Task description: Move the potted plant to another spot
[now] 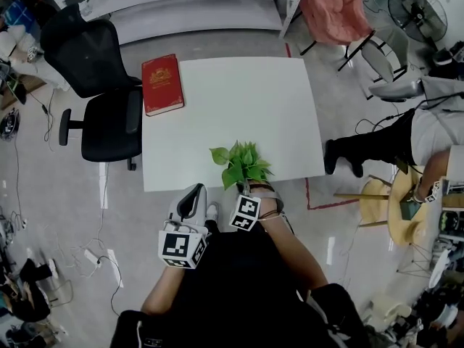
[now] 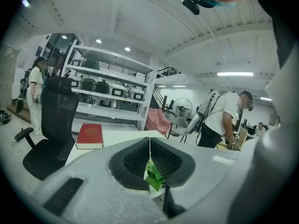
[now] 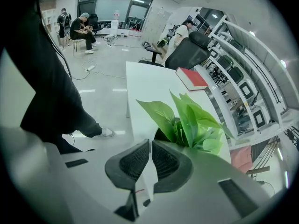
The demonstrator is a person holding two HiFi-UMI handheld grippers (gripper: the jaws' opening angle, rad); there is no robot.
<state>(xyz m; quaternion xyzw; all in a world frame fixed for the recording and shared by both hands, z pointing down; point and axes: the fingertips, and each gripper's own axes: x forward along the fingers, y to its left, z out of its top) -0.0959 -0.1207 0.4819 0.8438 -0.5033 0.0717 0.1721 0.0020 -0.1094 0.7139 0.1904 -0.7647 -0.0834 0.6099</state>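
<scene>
The right gripper [image 3: 150, 146] appears pinched on the thin white rim of the potted plant [image 1: 243, 164] at the white table's [image 1: 239, 100] near edge. The left gripper [image 2: 149, 143] is closed on nothing. Such a narrow rim hold could let the pot tilt and drop off that edge.

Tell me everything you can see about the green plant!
The potted plant has a bunch of bright green, smooth, pointed leaves that stand up and spread outward. Its pot is mostly hidden. Only a dark opening and a thin pale rim show. It is at the near edge of the white table, right in front of the person. The right claw seems to pinch the pot's rim. Nothing else touches it.
</scene>
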